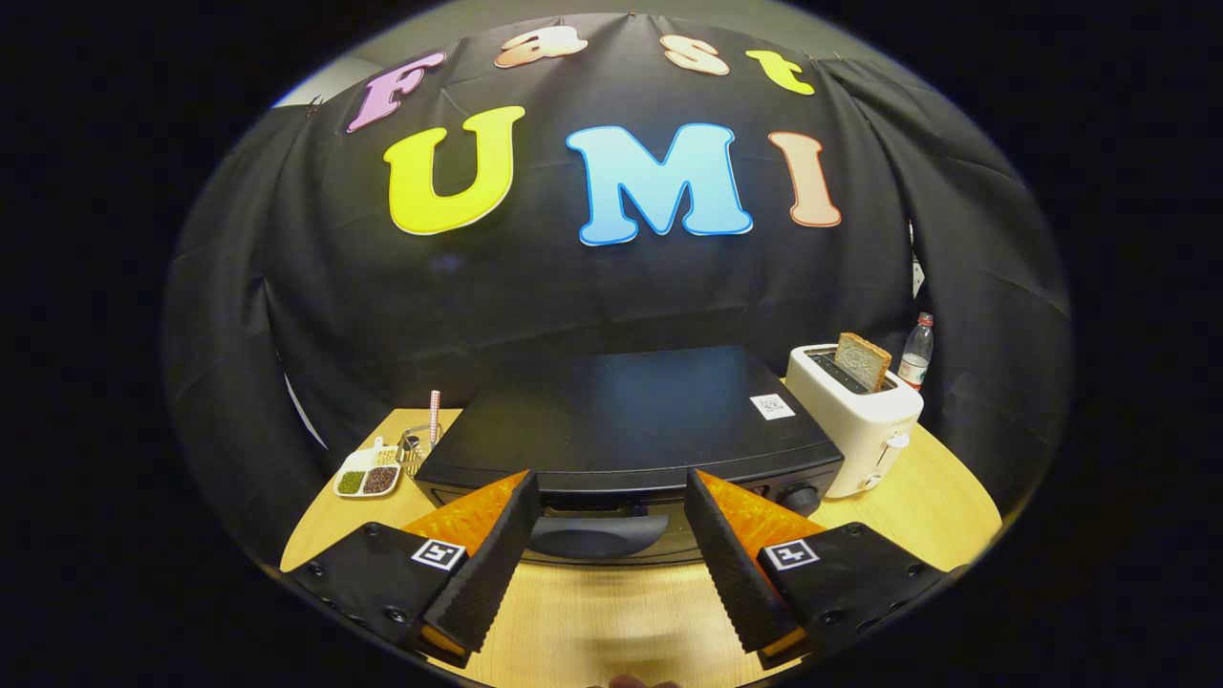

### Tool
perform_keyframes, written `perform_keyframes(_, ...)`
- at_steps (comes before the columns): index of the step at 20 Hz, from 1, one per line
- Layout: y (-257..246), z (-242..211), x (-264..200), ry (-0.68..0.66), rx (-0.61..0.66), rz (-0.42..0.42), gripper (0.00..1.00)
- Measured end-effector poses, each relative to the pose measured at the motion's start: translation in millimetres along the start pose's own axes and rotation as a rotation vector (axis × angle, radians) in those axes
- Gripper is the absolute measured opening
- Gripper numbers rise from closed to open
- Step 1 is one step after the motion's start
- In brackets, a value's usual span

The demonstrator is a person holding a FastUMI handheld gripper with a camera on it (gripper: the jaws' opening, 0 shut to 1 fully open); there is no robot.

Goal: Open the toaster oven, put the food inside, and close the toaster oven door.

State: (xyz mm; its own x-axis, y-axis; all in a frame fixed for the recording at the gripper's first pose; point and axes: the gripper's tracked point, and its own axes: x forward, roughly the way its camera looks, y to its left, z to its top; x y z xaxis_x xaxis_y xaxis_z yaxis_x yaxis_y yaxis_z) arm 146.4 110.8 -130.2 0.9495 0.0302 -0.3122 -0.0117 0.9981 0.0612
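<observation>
oven (631,420) on bench (611,612), door closed, handle (597,535) just ahead between fingers. tongs (606,502) released, spread wide, holding nothing. step: opening door, not yet begun. next: close in, clench on handle, pull down. toaster (855,420) with bread (863,360) beside oven.

- A staged recording booth, walled with black cloth (611,287).
- Kitchen props on 1 wooden table (592,621): toaster oven (631,430), toaster (860,420) holding bread (863,360), water bottle (917,352).
</observation>
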Motion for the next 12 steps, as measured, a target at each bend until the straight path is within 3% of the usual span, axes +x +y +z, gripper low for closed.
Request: perform_keyframes(12, 7, -23, 28, 0.031, -0.064, -0.044, 0.97)
